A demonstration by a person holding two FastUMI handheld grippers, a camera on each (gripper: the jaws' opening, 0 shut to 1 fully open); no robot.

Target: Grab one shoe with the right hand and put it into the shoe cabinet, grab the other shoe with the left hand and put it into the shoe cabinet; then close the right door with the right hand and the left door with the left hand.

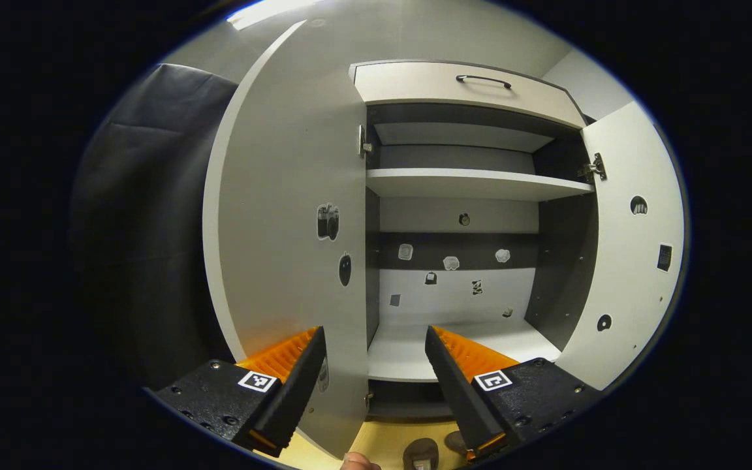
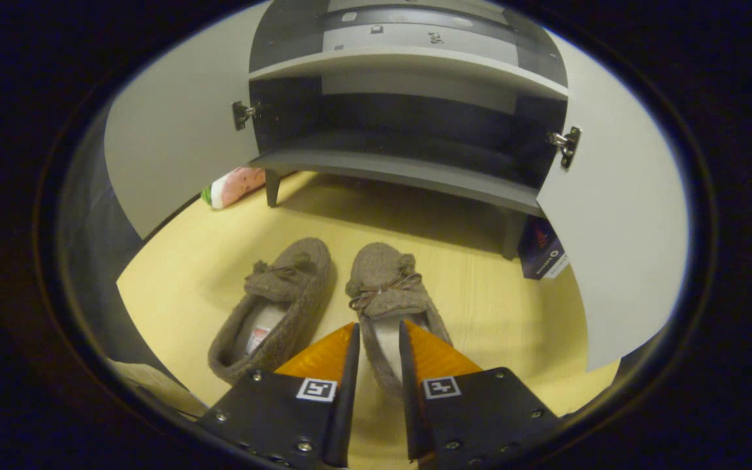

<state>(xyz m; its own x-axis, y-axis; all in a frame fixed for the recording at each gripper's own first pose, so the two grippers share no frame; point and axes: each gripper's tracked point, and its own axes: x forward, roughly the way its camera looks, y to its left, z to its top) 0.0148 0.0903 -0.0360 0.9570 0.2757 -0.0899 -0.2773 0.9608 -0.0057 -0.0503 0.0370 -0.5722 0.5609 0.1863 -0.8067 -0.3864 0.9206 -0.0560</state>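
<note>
1. While sitting on the floor before the shoe cabinet, the right shoe is lying with its side wall between the right gripper fingers, narrowly parted; firm grasp — cannot tell.
2. Left shoe is lying just beside it.
3. Left gripper is hanging released before the open doors.

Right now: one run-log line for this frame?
phase: first grasp | right gripper: closing around right slipper edge | left gripper: open, facing cabinet | left slipper: floor | doors: open

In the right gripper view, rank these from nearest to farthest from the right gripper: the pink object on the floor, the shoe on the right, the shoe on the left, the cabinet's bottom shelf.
1. Right shoe: its heel sits between the right gripper fingers.
2. Left shoe: just left, on the floor.
3. Pink object: far left, by the cabinet leg.
4. Bottom shelf: straight ahead; too close to call against the pink object.
</note>
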